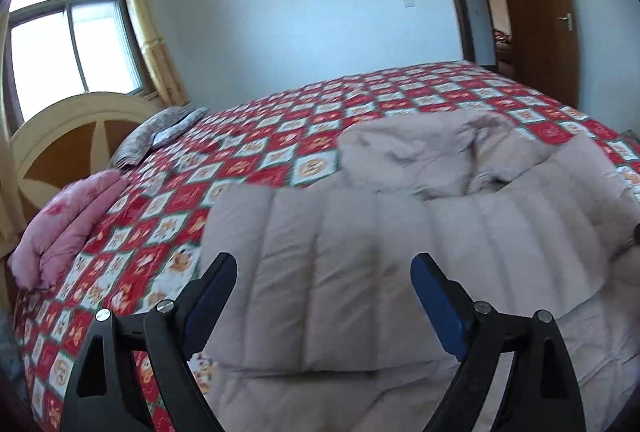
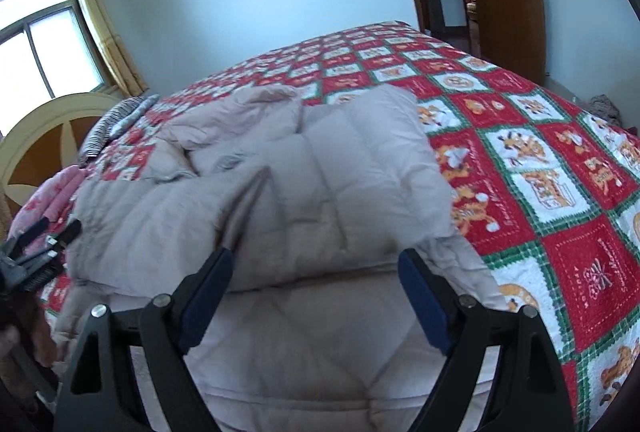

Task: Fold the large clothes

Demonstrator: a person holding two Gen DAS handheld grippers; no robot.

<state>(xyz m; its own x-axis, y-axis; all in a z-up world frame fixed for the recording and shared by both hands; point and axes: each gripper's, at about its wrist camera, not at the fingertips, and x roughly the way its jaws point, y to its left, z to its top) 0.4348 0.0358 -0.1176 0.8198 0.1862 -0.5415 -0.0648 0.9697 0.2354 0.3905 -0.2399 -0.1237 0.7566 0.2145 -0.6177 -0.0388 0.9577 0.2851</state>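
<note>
- The coat [image 1: 400,252] — a pale, quilted padded one — lies on the bed [image 1: 248,152], on the near side toward the person, over the red checked bedspread.
- Its lower part looks already turned up over the body: a doubled edge runs across the coat just ahead of both tongs, and the hood or collar sits rumpled at the far end.
- The left tongs [image 1: 324,272] stand wide with nothing between the pads; they hang just above the quilted panel, not pressing on it.
- The right tongs [image 2: 316,272] are wide too, empty, poised over the folded edge of the coat [image 2: 320,192]. The left tongs show at the left margin of the right view, near the coat's left edge.
- Step in hand, as I judge it: one fold is laid and let go, and both tongs are free between grips.
- The next move likely calls for a fresh hold — each tongs pinching a corner or side of the doubled layer, taking both thicknesses at once so the fold does not slip apart.
- The padding is thick and springy, so a deep bite and a slow carry-over seem wise; a shallow pinch could catch only the top fabric.
- Pillows [image 1: 60,228] by the headboard lie well apart from the coat.
</note>
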